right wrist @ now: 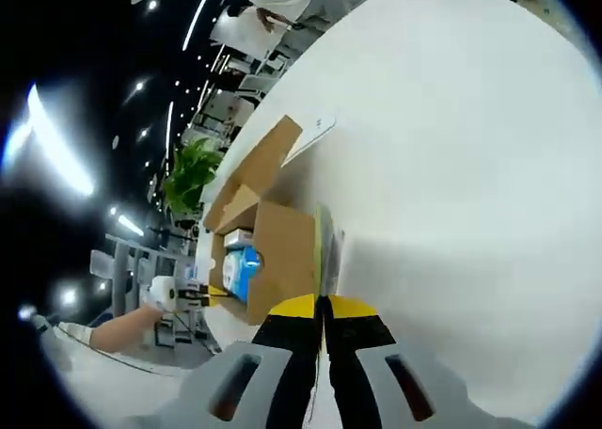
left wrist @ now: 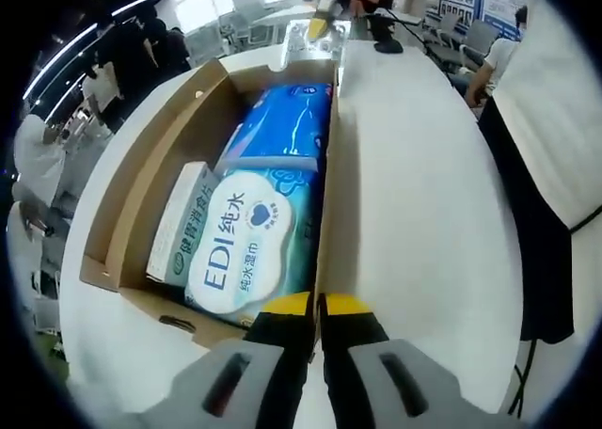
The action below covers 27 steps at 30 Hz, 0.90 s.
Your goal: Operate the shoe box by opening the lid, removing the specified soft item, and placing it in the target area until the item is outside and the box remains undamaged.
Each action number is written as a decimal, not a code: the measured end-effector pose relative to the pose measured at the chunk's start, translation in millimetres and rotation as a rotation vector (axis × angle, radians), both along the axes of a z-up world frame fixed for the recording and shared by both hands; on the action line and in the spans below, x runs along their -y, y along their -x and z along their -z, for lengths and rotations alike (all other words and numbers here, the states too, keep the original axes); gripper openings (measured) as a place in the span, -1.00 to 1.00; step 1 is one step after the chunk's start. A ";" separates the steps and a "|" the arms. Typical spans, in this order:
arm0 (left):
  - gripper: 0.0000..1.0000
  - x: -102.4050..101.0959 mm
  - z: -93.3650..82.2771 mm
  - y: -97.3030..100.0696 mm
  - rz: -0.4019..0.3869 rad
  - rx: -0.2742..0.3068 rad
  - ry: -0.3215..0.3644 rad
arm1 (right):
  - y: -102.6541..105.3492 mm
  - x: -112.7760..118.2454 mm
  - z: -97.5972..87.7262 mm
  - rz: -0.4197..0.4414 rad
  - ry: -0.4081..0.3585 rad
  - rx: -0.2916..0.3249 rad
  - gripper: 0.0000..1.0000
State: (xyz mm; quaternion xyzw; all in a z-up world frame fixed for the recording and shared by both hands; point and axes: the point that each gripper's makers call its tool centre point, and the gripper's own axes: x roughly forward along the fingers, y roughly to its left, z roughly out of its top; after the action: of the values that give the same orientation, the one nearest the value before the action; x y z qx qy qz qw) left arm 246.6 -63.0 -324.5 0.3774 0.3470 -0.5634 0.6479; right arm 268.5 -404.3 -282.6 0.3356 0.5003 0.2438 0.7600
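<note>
An open-plan office or exhibition-style hall. Long ceiling light strips run overhead; rows of desks and chairs stand beyond the far edge of the round white table. Posters line a back wall, a potted green plant stands nearby, and several people stand about.

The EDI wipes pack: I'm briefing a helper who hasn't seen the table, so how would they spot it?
Find the open cardboard shoe box on the white table. At its end near the left gripper lies the wipes pack, beside a slim white carton. Unlike the plain blue pack behind it, it bears a white oval label reading EDI.
</note>
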 end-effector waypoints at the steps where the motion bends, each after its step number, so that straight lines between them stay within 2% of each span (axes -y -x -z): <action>1: -0.97 0.0 -0.1 0.0 0.000 0.000 0.000 | -0.4 -3.9 0.7 -0.018 -0.005 -0.011 -1.00; 4: -0.97 -0.2 0.1 -0.3 -0.003 0.003 0.002 | -7.5 -11.8 -3.0 -0.035 -0.001 0.012 -1.00; 7: -0.97 -0.4 0.3 -0.6 -0.001 -0.001 0.006 | -5.3 -14.1 6.6 -0.066 0.023 -0.037 -1.00; 8: -0.97 -0.4 0.3 -0.6 -0.002 -0.004 0.006 | -5.3 -12.4 12.3 -0.086 0.055 -0.027 -1.00; 13: -0.97 -0.8 0.4 -0.4 -0.007 -0.004 0.005 | -7.9 -16.3 19.8 -0.075 0.057 -0.051 -1.00; 14: -0.97 -0.9 0.6 -0.5 -0.007 -0.002 0.005 | -6.9 -14.4 24.3 -0.082 0.091 -0.064 -1.00; 17: -0.97 -1.1 1.0 -0.7 -0.004 -0.001 0.005 | -5.4 -16.4 30.4 -0.116 0.127 -0.081 -1.00; 19: -0.97 -1.0 1.2 -0.7 0.000 -0.002 0.002 | -8.7 -13.2 34.3 -0.101 0.173 -0.083 -1.00; 24: -0.97 -0.6 1.4 -0.9 0.000 -0.001 0.001 | -8.3 -12.4 44.0 -0.095 0.223 -0.098 -1.00; 25: -0.97 -0.6 1.2 -0.9 -0.001 -0.001 0.000 | -6.1 -6.9 53.2 -0.104 0.294 -0.090 -1.00; 26: -0.97 -0.6 1.3 -1.0 -0.002 -0.001 0.000 | -1.1 -7.1 58.9 -0.110 0.327 -0.115 -1.00; 27: -0.97 -0.7 1.4 -1.3 -0.003 0.001 0.001 | -0.6 -9.5 60.3 -0.133 0.337 -0.098 -1.00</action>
State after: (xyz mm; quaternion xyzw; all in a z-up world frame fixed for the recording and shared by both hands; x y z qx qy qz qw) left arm 247.9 -62.3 -325.9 0.3768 0.3469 -0.5626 0.6490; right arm 269.1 -394.8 -342.9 0.1813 0.5914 0.1899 0.7624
